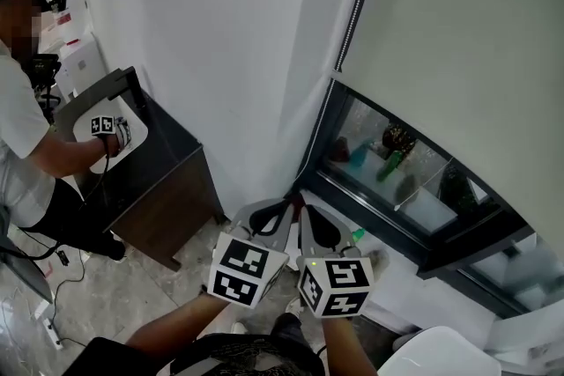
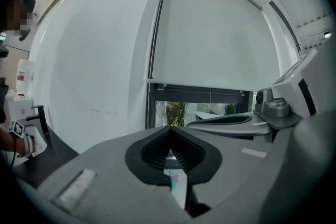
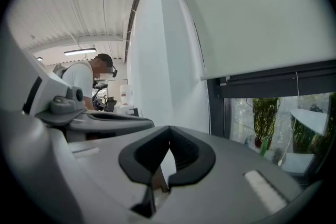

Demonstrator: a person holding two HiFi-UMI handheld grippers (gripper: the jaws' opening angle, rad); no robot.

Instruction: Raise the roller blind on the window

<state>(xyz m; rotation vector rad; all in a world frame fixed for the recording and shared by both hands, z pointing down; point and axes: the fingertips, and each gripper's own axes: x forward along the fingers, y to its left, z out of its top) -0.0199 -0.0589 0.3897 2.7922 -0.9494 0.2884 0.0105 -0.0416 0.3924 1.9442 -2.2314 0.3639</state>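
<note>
left tongs (image 2: 169, 128), right tongs (image 3: 169, 128), both closed

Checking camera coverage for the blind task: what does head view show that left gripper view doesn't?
Head view only: left claw and right claw side by side from above, the dark cabinet and the floor.
Left gripper view only: the left claw close up, jaws together, nothing between them.
Both: the roller blind, mostly lowered, its bead chain, the window strip below, and a second person at the left.
</note>
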